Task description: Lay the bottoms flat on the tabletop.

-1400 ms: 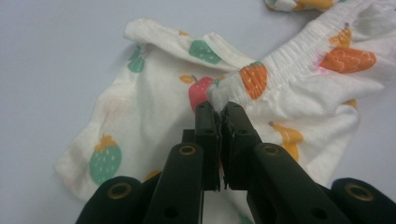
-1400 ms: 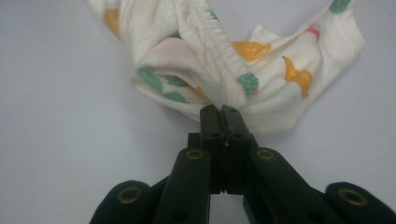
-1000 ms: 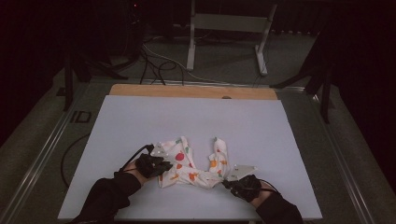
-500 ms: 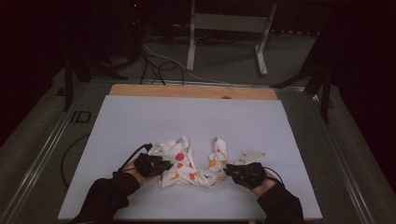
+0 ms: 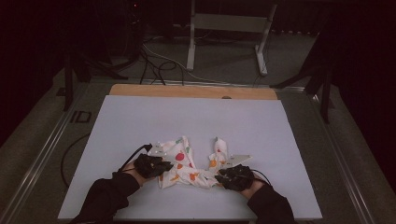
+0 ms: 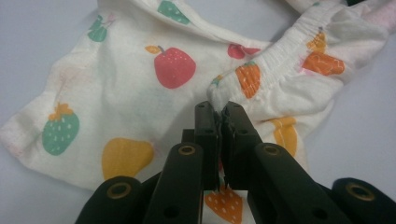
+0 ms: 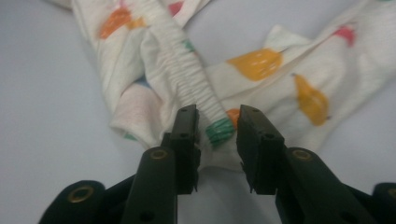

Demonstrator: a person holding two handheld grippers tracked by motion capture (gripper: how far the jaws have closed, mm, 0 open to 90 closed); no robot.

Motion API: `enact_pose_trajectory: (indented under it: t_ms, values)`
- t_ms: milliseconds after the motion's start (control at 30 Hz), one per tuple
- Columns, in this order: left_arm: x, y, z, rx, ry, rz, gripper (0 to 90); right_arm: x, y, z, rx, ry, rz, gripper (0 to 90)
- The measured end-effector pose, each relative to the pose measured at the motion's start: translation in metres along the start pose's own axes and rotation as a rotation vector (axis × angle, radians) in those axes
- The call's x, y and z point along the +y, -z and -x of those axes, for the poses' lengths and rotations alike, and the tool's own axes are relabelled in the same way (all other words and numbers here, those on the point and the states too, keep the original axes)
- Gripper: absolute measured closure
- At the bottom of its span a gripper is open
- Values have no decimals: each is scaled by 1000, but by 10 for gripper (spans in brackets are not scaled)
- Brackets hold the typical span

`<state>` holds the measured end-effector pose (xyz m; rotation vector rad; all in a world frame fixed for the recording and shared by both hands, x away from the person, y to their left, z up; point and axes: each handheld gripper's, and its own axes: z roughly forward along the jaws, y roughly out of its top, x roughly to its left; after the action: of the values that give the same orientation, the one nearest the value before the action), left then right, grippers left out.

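Lying crumpled: one garment (image 5: 189,163); two grippers, left gripper (image 5: 161,166), right gripper (image 5: 219,177).

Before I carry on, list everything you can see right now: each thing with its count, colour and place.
Cream fruit-print cotton garment with elastic waistband: one, cream with red, orange, yellow and green fruit, crumpled near the front edge of the mat, between both tools.
White rectangular table mat: one, white, covering most of the table.
Wooden table edge strip: one, light brown, along the mat's far side.
Grey metal stand: one, grey, on the floor beyond the table.
Black cables: several, black, on the floor at far left.
Left tool: one, black, shut on the waistband.
Right tool: one, black, jaws just opening, waistband between them.
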<state>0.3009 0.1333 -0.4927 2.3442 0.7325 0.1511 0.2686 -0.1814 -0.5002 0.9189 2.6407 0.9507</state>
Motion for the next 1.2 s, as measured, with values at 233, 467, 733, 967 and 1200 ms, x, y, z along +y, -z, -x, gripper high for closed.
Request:
enact_pose_trajectory:
  t_ms: [233, 467, 733, 967, 1200]
  values:
    - [-1, 0, -1, 1, 7, -1, 863, -1, -6, -5, 0, 24, -28, 625]
    - [0, 2, -2, -8, 10, 9, 863, 3, -4, -10, -8, 63, -25, 843]
    - [8, 12, -4, -3, 5, 47, 863, 21, 24, -4, -27, 72, 96, 855]
    - [27, 26, -11, 33, 3, 104, 863, 45, 42, 14, -81, 60, 175, 854]
    - [49, 33, -34, 97, 29, 141, 863, 65, 38, 35, -109, 43, 212, 855]
